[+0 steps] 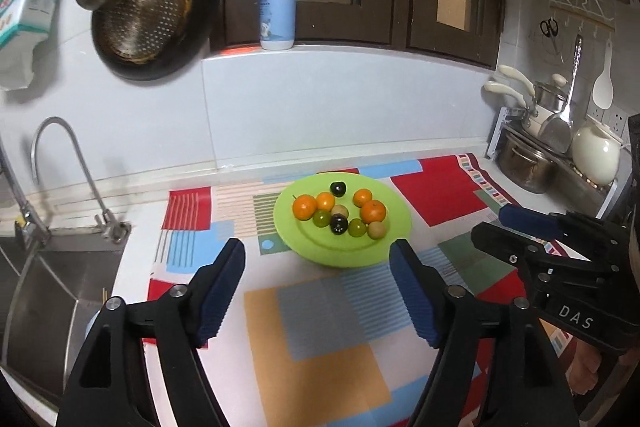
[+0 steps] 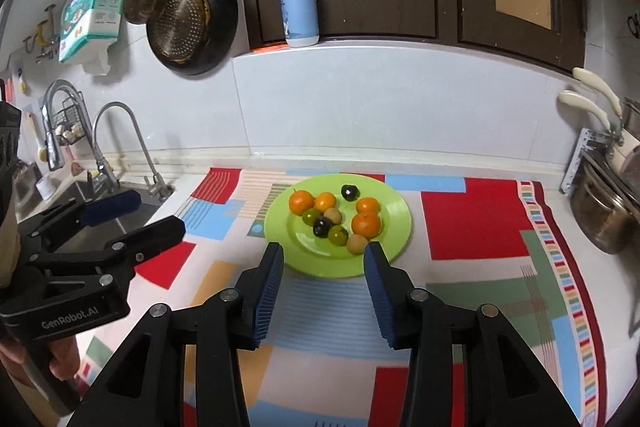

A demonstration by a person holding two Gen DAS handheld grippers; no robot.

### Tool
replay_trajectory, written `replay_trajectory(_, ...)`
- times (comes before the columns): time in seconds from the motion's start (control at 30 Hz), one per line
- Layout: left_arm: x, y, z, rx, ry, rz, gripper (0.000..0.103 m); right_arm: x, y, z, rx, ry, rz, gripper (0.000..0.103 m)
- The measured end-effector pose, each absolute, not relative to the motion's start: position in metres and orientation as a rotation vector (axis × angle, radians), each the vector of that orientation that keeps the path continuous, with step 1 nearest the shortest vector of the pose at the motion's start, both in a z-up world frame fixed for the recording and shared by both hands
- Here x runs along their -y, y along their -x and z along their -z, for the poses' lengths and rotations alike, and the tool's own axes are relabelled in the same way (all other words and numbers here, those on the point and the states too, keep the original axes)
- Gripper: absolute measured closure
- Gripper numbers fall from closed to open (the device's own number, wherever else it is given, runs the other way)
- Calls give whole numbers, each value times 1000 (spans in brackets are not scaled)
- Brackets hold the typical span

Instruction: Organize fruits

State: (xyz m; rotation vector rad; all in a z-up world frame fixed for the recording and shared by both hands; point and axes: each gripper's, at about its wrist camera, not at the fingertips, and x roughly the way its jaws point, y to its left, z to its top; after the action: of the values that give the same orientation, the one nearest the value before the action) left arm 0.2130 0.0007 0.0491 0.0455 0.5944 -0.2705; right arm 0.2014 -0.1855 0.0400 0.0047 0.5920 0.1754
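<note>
Fruit fills the green plate (image 1: pixel 320 255); both tools spread, empty; only left view shows scissors (image 1: pixel 550 29).

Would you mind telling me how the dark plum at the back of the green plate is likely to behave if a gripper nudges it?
The dark plum looks round and glossy, so it would probably roll and may slip between pads. It sits alone, apart from the other fruit, so nothing nearby would stop it; the green plate has only a shallow rim.

At upper left I saw a dark frying pan (image 1: pixel 154 13) hanging on the wall; a pump bottle (image 1: pixel 278 5) stood at top centre, a faucet (image 1: pixel 64 163) curved at left, and steel pots (image 1: pixel 524 157) sat at right.
</note>
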Motion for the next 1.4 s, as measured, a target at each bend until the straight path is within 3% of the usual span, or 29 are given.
replay_trajectory(0.07, -1, -204, -51, -590, -47, 266, 26, 186, -189, -41, -590, -7, -171, 60)
replay_trajectory(0.17, 0, -188, -52, -580, -59, 261, 24, 187, -172, -42, -582, -7, -167, 52)
replay_trajectory(0.6, 2, -138, -62, -510, -106, 217, 11, 192, -123, -44, -583, -20, -128, 52)
replay_trajectory(1.4, -9, -108, -74, -475, -104, 192, 0, 186, -92, -60, -532, -3, -114, 52)
